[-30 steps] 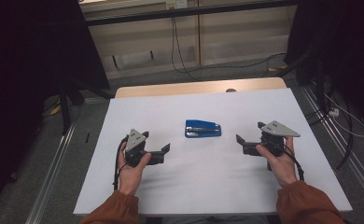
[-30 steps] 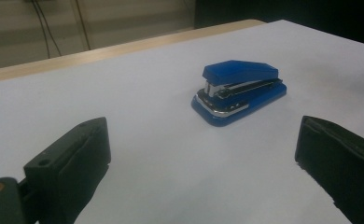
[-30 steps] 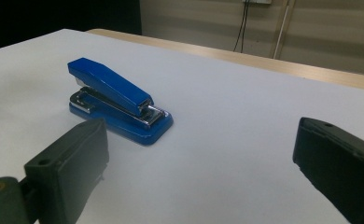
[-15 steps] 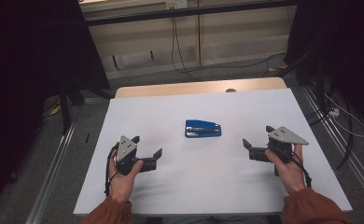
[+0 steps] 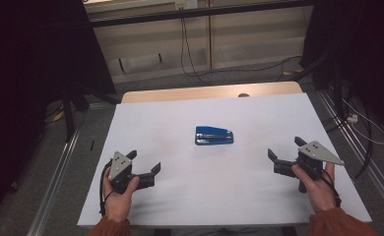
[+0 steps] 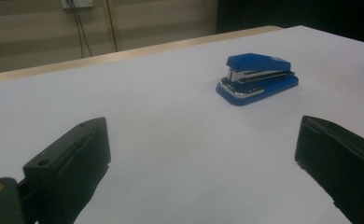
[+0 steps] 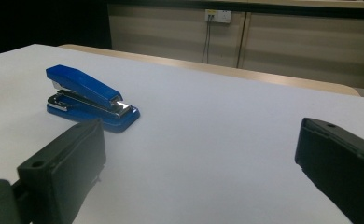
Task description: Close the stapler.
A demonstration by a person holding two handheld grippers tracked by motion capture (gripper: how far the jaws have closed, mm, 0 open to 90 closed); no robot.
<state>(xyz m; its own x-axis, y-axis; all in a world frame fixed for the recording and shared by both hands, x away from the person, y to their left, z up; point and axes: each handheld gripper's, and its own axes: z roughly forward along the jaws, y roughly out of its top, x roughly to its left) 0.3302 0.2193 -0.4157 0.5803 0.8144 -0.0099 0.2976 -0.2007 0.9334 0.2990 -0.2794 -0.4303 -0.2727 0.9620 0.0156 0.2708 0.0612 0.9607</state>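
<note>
the blue stapler (image 5: 213,135) lies flat near the middle of the white table (image 5: 239,196), well apart from both claws. the left gripper (image 5: 144,164) sits toward the near left corner, jaws spread wide and holding nothing. the right gripper (image 5: 286,151) sits toward the near right edge, likewise wide open and empty, both pointing inward toward the stapler.

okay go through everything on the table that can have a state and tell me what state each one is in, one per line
Stapler: closed, lying flat on the white table cover, untouched.
Left gripper: jaws open, empty, near the table's front left.
Right gripper: jaws open, empty, near the front right.
</note>
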